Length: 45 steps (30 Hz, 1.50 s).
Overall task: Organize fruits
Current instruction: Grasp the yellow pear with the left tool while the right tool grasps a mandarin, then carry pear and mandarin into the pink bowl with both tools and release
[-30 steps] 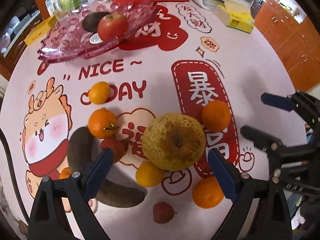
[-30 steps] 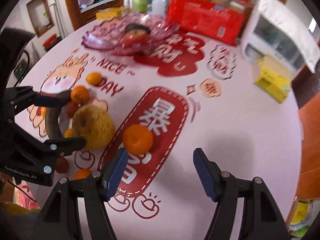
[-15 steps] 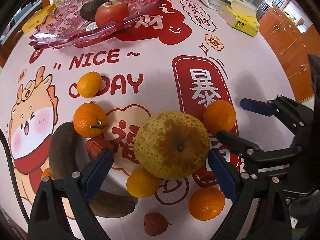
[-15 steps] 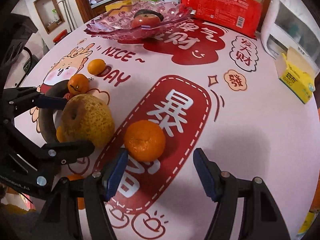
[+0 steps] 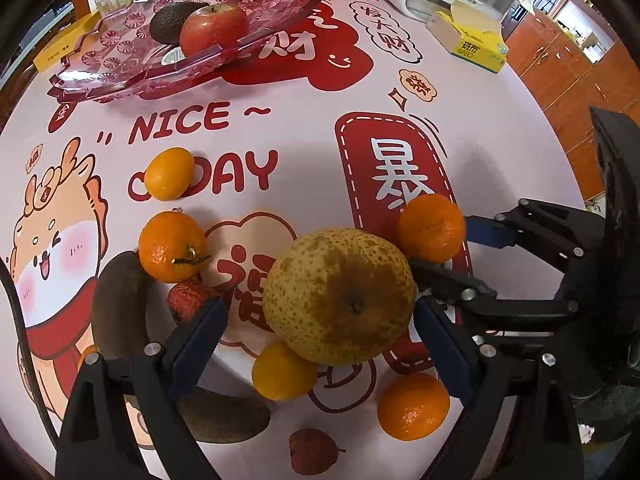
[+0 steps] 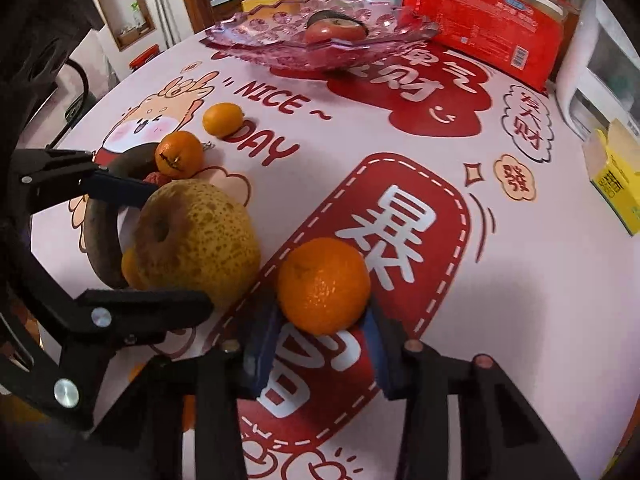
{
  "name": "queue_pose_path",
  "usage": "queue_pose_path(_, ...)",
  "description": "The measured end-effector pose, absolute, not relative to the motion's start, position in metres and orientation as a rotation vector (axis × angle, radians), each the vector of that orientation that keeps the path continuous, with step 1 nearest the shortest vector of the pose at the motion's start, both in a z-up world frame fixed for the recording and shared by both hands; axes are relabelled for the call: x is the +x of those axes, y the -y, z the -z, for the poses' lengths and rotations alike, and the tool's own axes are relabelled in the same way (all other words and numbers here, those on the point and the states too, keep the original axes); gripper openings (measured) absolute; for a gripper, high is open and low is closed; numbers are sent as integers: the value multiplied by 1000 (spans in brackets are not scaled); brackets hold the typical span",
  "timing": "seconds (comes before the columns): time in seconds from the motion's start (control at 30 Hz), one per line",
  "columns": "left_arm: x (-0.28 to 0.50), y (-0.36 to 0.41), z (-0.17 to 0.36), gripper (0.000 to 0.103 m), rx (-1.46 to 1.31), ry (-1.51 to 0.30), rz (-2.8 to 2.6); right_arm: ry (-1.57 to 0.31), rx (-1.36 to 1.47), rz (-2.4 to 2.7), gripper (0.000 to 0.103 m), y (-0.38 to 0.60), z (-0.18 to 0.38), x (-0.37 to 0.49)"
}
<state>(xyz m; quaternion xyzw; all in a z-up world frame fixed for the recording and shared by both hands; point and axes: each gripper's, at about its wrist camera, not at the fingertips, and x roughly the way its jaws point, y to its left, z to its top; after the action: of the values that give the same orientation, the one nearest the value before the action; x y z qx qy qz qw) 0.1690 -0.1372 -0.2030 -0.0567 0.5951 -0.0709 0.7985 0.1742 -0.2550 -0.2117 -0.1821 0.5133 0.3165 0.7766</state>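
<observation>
A big speckled yellow-brown pear (image 5: 340, 296) lies on the printed tablecloth between the open jaws of my left gripper (image 5: 320, 324), neither pad touching it. It also shows in the right wrist view (image 6: 196, 244). My right gripper (image 6: 320, 344) has narrowed around an orange tangerine (image 6: 323, 285), its blue pads at the fruit's two sides; contact is unclear. The tangerine also shows in the left wrist view (image 5: 432, 227). A pink glass fruit tray (image 5: 120, 68) at the far left holds a red apple (image 5: 214, 28) and an avocado (image 5: 172, 20).
Around the pear lie several more tangerines (image 5: 172, 246), a dark overripe banana (image 5: 120, 300) and red lychees (image 5: 188, 300). A yellow tissue box (image 5: 468, 40), a red packet (image 6: 484, 20) and a white appliance (image 6: 600, 72) stand along the table's far edge.
Both grippers have moved forward and down to the fruit. The right gripper's jaws have narrowed around the tangerine. The left gripper's jaws now flank the pear.
</observation>
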Motion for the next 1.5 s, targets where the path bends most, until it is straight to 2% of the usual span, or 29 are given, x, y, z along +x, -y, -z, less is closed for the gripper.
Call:
queue_pose_path(0.17,173,143,209,82,-133,-1290,150,-1127,-320,-628,40,278,211,176)
queue_pose_path(0.23,174,146,213,75,-143,-1297,153,-1137,-296,-608,40,287,211,175)
queue_pose_path(0.67,163,154,198,73,-113,-1212,131,-1102,-203,-555,39,312,187,157)
queue_pose_path(1.03,133,133,107,73,-81,-1083,105,-1015,-127,-587,39,307,142,130)
queue_pose_path(1.5,130,36,-42,73,118,-881,23,-820,-88,-606,39,249,29,127)
